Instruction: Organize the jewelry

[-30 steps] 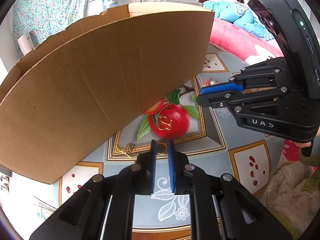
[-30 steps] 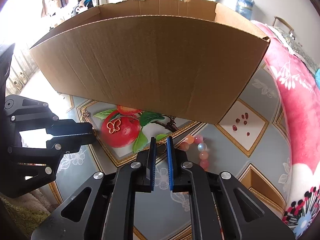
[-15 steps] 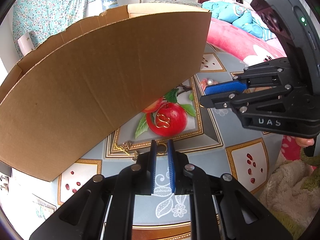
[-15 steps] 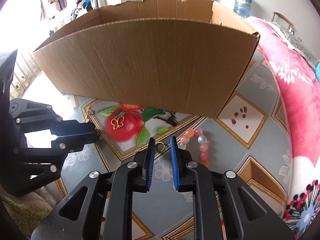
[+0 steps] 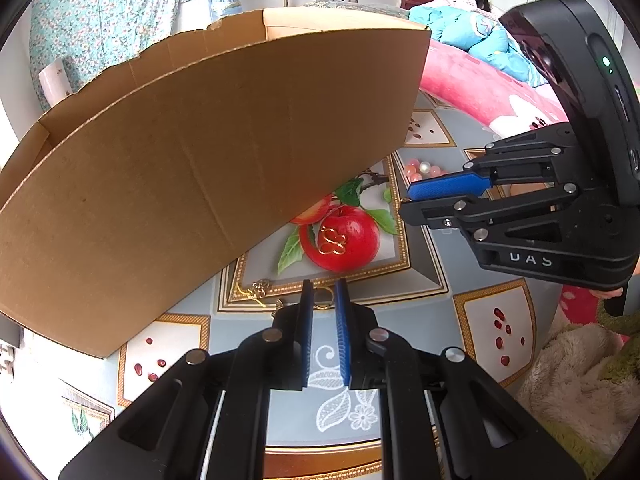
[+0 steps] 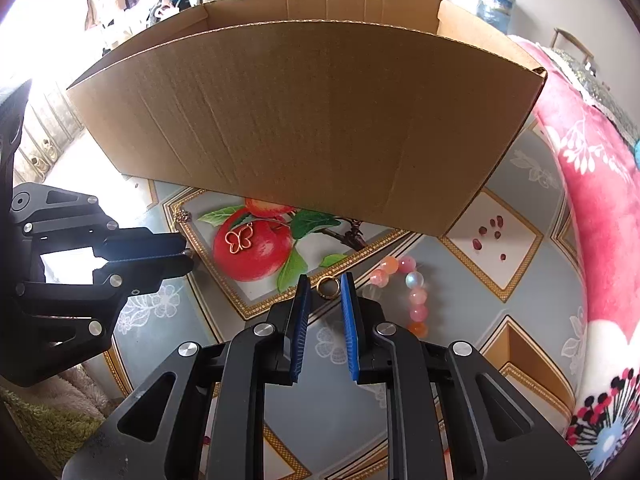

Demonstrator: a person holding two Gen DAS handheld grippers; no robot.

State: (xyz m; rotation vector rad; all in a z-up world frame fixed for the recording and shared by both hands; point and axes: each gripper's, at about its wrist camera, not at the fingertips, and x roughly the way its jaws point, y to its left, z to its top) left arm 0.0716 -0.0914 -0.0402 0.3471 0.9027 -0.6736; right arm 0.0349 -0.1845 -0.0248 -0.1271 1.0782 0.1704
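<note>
My left gripper [image 5: 323,286] sits low in the left wrist view, shut on a small gold ring [image 5: 323,298] at its tips. In the right wrist view my right gripper [image 6: 325,280] has its jaws apart, and a second gold ring [image 6: 329,286] lies on the tablecloth between the tips, not pressed. A gold butterfly pendant [image 6: 239,239] rests on the printed apple. The pastel bead bracelet [image 6: 406,265] lies just right of the right gripper. A small gold charm [image 5: 260,290] lies left of the left gripper. The right gripper [image 5: 405,202] also shows in the left wrist view.
A big open cardboard box [image 6: 312,120] stands right behind the jewelry. The patterned tablecloth [image 6: 520,280] covers the table. A pink floral blanket [image 6: 592,184] runs along the right side. Fluffy fabric [image 5: 580,380] lies near the table's front edge. A dark charm [image 6: 354,236] sits by the box's foot.
The right gripper's jaws have parted around the ring and the gripper has drawn back slightly from the box. The left gripper has stayed put, its grip the same.
</note>
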